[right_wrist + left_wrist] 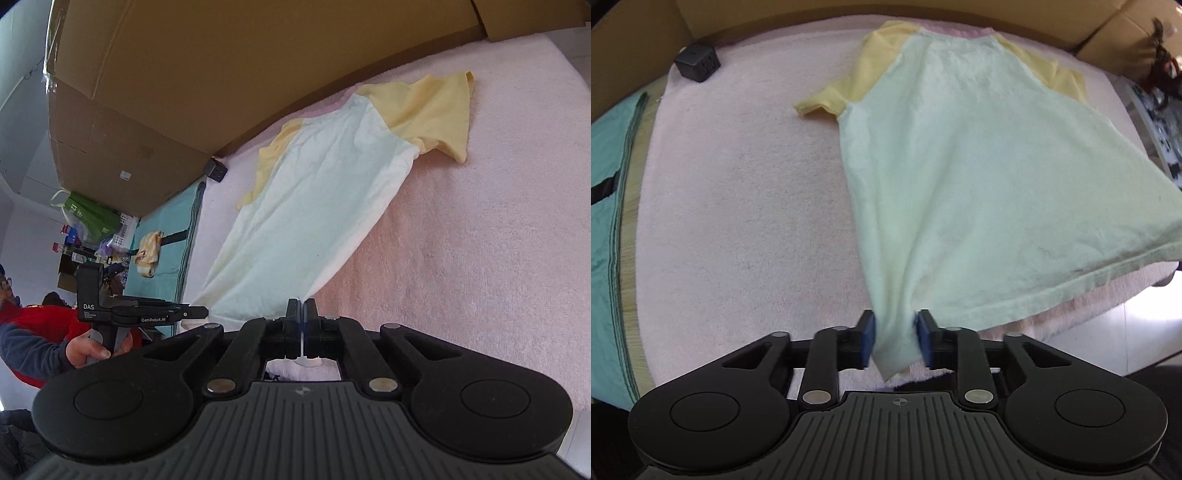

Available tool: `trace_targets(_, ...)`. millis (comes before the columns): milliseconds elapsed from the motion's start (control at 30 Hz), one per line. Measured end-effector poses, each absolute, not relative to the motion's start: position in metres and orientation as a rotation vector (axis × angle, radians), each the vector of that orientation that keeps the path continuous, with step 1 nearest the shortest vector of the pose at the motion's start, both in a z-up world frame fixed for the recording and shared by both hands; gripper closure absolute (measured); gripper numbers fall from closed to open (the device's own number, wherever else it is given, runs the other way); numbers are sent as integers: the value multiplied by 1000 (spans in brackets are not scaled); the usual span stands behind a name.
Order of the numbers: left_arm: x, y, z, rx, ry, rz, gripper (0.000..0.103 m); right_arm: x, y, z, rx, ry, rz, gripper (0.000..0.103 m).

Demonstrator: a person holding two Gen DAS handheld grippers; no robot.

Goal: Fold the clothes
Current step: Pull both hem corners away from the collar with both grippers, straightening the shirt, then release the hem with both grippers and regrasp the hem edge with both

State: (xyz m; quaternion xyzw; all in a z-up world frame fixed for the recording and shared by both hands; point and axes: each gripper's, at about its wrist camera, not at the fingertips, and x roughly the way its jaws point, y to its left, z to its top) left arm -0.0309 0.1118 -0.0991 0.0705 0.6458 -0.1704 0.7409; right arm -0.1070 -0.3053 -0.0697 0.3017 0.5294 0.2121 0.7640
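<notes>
A pale mint T-shirt (979,166) with yellow sleeves lies spread on a pink fleece blanket (738,184), collar at the far side. My left gripper (895,339) points down over the near hem corner. Its blue pads (868,339) stand apart with the bunched corner hanging between them, and I see no pinch. In the right wrist view the same shirt (321,192) runs away from my right gripper (303,314), which is shut on the other hem corner and holds it off the blanket (480,240). The left gripper (195,313) appears there at the left, held by a person's hand (92,347).
A black cube charger (697,62) sits at the blanket's far left corner. Large cardboard boxes (221,74) wall the far side. A teal cloth (605,221) lies left of the blanket. The blanket's near right edge drops to pale floor (1108,332). Clutter stands at the far right.
</notes>
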Motion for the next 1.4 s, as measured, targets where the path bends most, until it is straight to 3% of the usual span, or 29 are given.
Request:
trace_targets(67, -40, 111, -109, 202, 1427, -348, 33, -113, -308, -75, 629, 1183, 447, 102)
trace_targets(300, -39, 120, -141, 221, 1449, -209, 29, -122, -312, -143, 475, 1363, 274, 99)
trace_targets(433, -34, 124, -149, 267, 1412, -113, 25, -130, -312, -153, 409, 1370, 224, 95)
trace_targets(533, -27, 126, -157, 240, 1420, -88, 24, -132, -317, -151, 461, 1337, 214, 78)
trace_targets(600, -22, 125, -166, 229, 1438, -86, 22, -130, -319, -150, 487, 1313, 211, 59)
trace_targets(633, -19, 124, -170, 225, 1447, -85, 18, -128, -319, -150, 498, 1304, 210, 58)
trace_targets(800, -15, 123, -169, 223, 1445, -93, 17, -121, -309, -160, 463, 1300, 196, 57)
trace_targets(900, -17, 121, -167, 186, 1455, -147, 35, -118, -303, -166, 454, 1301, 213, 56)
trace_targets(933, -18, 121, -166, 185, 1458, -144, 36, -118, -302, -168, 453, 1300, 216, 55)
trace_targets(1033, -21, 123, -161, 210, 1448, -115, 32, -115, -300, -167, 437, 1301, 222, 55)
trace_targets(1133, -24, 135, -153, 187, 1436, -91, 16, -115, -304, -168, 452, 1306, 219, 55)
trace_targets(1400, -24, 156, -172, -106, 1575, -109, 15, -115, -302, -168, 457, 1309, 212, 54)
